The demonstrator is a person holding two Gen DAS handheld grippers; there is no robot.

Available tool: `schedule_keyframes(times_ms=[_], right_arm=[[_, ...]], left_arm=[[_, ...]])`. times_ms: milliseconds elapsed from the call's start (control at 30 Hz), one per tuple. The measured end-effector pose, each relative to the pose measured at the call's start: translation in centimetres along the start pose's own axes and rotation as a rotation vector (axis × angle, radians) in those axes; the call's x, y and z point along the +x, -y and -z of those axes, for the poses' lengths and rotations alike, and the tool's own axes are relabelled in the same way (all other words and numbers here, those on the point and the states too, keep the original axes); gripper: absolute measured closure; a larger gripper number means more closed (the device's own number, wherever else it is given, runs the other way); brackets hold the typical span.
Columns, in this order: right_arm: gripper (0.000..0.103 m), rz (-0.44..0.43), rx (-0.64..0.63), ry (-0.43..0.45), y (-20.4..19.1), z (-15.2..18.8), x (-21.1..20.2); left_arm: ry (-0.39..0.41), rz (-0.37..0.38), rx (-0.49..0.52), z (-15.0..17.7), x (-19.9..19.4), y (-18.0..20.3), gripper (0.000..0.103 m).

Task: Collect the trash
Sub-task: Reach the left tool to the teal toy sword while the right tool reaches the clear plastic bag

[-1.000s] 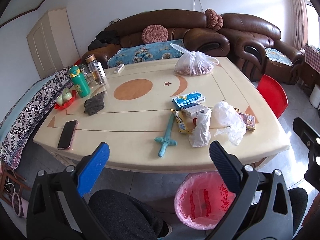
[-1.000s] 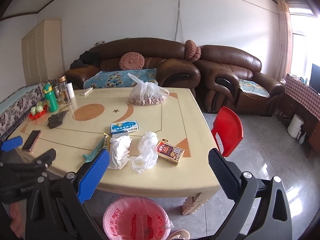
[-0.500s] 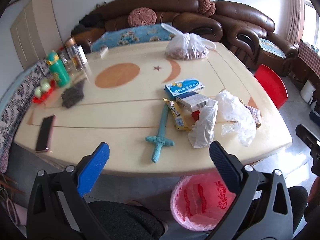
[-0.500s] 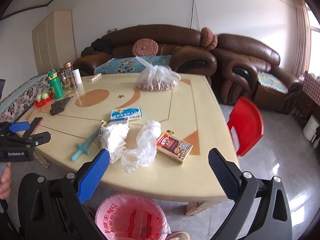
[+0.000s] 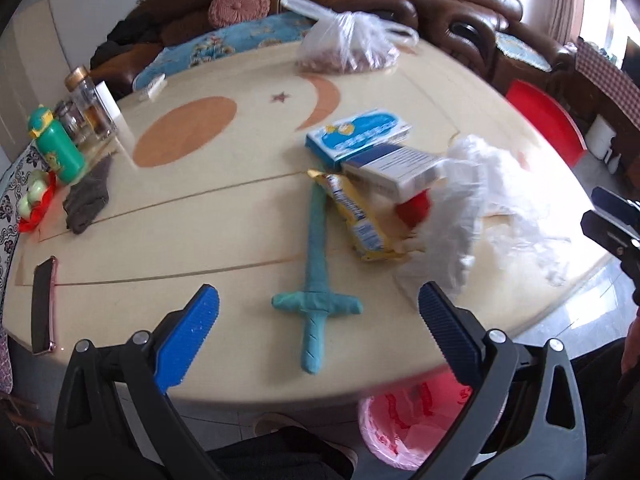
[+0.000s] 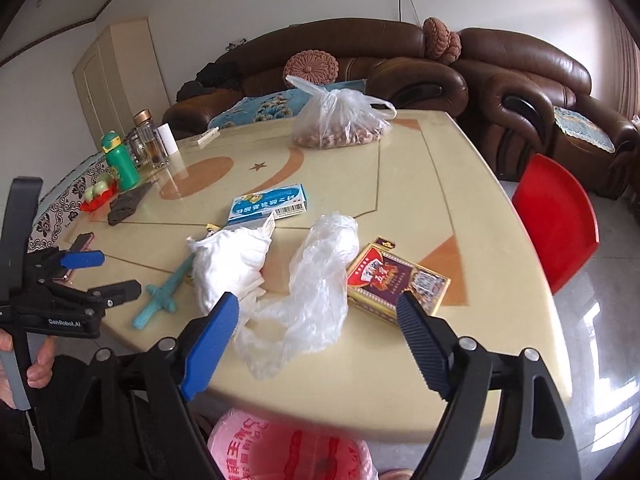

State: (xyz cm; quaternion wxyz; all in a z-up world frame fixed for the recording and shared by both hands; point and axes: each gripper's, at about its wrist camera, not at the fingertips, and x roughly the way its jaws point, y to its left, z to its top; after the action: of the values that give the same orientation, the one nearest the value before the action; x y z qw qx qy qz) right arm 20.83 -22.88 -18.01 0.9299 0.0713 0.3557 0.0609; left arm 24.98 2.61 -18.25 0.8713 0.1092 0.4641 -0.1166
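Note:
On the cream table [image 5: 200,220] a crumpled white bag [image 6: 228,268] lies beside a clear plastic bag [image 6: 320,288], a yellow wrapper [image 5: 360,220] and a red-gold box [image 6: 396,280]. My right gripper [image 6: 316,340] hovers over the table's near edge. Its jaws are closing with the clear bag's near end between them, and the pads do not touch it. My left gripper [image 5: 320,320] stands open above the hilt of a teal toy sword [image 5: 316,280], holding nothing. A pink-lined bin [image 6: 288,452] stands on the floor under the table's edge.
Two blue-and-white boxes [image 5: 356,136] lie mid-table and a tied bag of nuts [image 6: 336,124] sits farther back. A phone [image 5: 42,304], dark cloth [image 5: 86,200], green bottle [image 5: 56,148] and jars are at the left. A red chair [image 6: 556,216] and brown sofas stand beyond.
Both grippers have come down and forward over the table's near edge, so the trash looks larger and closer. The right jaws have narrowed a little.

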Motion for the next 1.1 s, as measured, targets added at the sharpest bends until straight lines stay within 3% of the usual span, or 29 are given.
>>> schedule_keyframes(times_ms=[233, 567, 667, 967, 1100], right_arm=[[0.024, -0.018, 0.018, -0.035, 0.3, 0.2, 3.1], [0.025, -0.025, 0.012, -0.046, 0.2, 0.6, 5.4], [0.028, -0.039, 0.028, -0.047, 0.5, 0.7, 6.0], [0.028, -0.038, 0.028, -0.056, 0.8, 1.2, 7.0], [0.028, -0.014, -0.008, -0.053, 0.2, 1.4, 7.1]], left_arm=[[-0.081, 0.031, -0.033, -0.6, 3.8, -1.5, 0.006], [-0.127, 0.048, -0.033, -0.9, 6.7, -1.6, 0.006], [-0.155, 0.057, -0.055, -0.8, 7.6, -2.0, 0.017], [-0.147, 0.059, -0.031, -0.9, 8.1, -1.7, 0.020], [-0.143, 0.087, -0.030, -1.1, 7.6, -1.4, 0.038]])
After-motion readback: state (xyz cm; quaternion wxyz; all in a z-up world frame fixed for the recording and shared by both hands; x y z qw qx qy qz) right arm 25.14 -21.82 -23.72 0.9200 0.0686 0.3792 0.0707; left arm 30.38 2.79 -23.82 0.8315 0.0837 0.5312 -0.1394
